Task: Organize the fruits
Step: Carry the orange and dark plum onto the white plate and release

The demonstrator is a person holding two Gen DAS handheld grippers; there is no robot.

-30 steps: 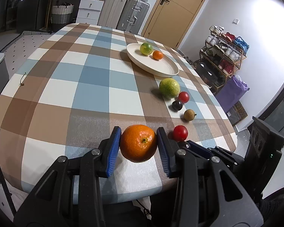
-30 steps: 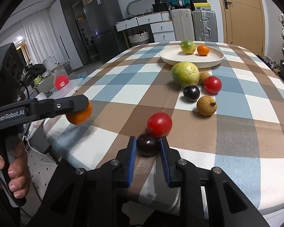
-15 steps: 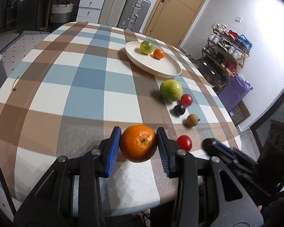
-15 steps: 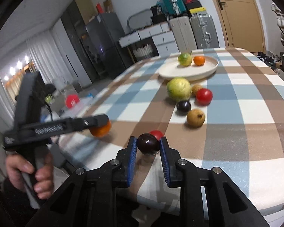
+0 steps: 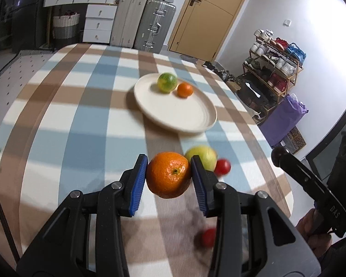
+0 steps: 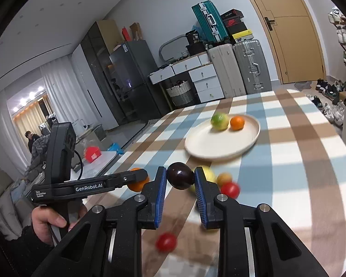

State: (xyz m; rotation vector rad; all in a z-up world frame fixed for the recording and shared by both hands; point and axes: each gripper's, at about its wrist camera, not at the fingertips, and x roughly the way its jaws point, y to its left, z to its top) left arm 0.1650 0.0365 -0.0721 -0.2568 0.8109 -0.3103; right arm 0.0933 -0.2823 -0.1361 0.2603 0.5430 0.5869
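Clamping an orange [image 5: 169, 175] between its two blue pads, the left gripper [image 5: 169, 177] holds the fruit clear above the checked tablecloth [image 5: 85, 124], with the jaws set only as far apart as the orange is wide. The right gripper [image 6: 180, 180] has its pads pressed on a dark plum [image 6: 181, 179], also lifted off the cloth, and its jaws stand nearly together. In the right wrist view, a hand [image 6: 50, 221] grips the handle of the left gripper at lower left, and only a sliver of the orange shows past its finger. Ahead of both grippers, a cream plate [image 5: 184, 120] rests on the cloth and carries a green citrus [image 5: 166, 82] just beside a small orange fruit [image 5: 185, 90]. Between the plate and the grippers, a yellow-green fruit [image 5: 204, 155] is partly hidden behind the left gripper's right pad, with a red tomato [image 5: 222, 166] just beside it. A second red tomato [image 5: 207, 237] lies nearer the table edge, half covered by the gripper body and blurred. A brownish fruit [image 6: 223, 178] shows in the right wrist view only, partly masked and too smeared to identify
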